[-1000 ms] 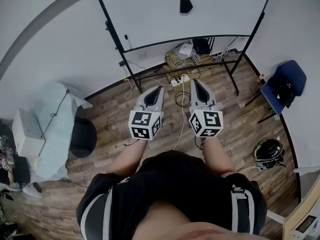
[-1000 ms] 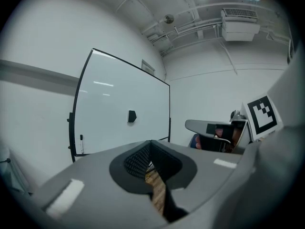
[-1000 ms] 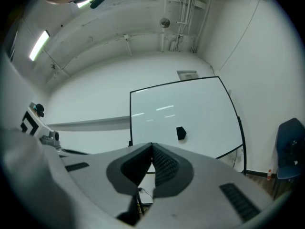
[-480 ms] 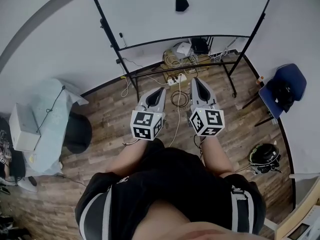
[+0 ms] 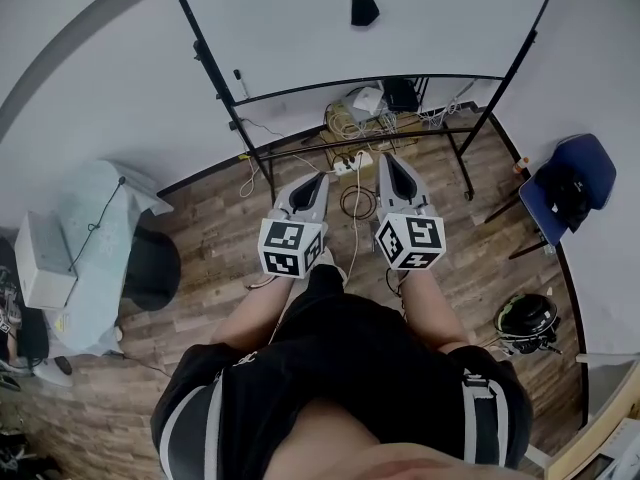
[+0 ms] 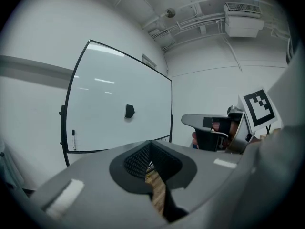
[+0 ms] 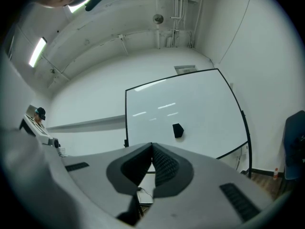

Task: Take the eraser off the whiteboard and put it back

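A black eraser (image 5: pixel 364 9) sticks to the whiteboard (image 5: pixel 300 28), some way ahead of both grippers. The left gripper view shows the eraser (image 6: pixel 129 111) near the board's middle, and in the right gripper view the eraser (image 7: pixel 177 130) sits on the lower half of the board. My left gripper (image 5: pixel 319 176) and right gripper (image 5: pixel 385 158) are held side by side above the wooden floor, both pointing at the board. Each is shut, with nothing between its jaws. A marker (image 5: pixel 239 77) rests at the board's lower left edge.
The whiteboard stands on a black frame (image 5: pixel 470 158) with cables and a power strip (image 5: pixel 352 163) on the floor under it. A blue chair (image 5: pixel 572 190) and a helmet (image 5: pixel 524 322) are at the right. A cloth-covered table (image 5: pixel 100 243) and a black stool (image 5: pixel 152 268) are at the left.
The person has stepped closer to the whiteboard, carrying both grippers forward together. Both stay shut and side by side.
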Demonstrator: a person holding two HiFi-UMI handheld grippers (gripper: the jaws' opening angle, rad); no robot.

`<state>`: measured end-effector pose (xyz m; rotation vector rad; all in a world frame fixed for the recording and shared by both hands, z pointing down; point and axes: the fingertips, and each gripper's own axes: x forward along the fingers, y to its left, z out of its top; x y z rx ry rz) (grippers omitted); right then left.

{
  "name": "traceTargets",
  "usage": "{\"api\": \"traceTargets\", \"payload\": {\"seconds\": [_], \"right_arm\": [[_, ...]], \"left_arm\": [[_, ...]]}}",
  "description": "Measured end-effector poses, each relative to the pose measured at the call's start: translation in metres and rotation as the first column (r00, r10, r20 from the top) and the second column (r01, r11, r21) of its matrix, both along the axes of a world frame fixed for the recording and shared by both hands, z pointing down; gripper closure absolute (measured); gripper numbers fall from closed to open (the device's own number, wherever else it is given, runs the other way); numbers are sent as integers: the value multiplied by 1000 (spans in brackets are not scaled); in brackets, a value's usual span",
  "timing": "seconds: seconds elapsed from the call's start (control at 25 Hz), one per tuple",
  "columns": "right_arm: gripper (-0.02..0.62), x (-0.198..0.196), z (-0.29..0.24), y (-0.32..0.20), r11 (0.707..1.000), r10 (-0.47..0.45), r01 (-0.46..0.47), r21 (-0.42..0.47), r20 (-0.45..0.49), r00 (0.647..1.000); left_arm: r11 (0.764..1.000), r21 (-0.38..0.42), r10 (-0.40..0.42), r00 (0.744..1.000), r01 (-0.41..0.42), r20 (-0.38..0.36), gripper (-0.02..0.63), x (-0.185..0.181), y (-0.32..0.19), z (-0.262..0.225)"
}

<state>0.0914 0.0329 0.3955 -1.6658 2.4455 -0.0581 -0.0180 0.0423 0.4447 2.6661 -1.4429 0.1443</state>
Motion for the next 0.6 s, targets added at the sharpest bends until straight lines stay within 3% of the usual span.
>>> {"api": "traceTargets", "payload": {"seconds": [0.24,0.6], "right_arm": [[589,12,9,-38,1000,20,-20,-23,1,1000],[589,-1,7,-122,999,18,-20,-31,-44,999]], "left_arm": [[1000,-9,19,1000,-19,-3,597,8,-34,6],[999,-33,19,1000,-20,-21,597,0,-115,8]]}}
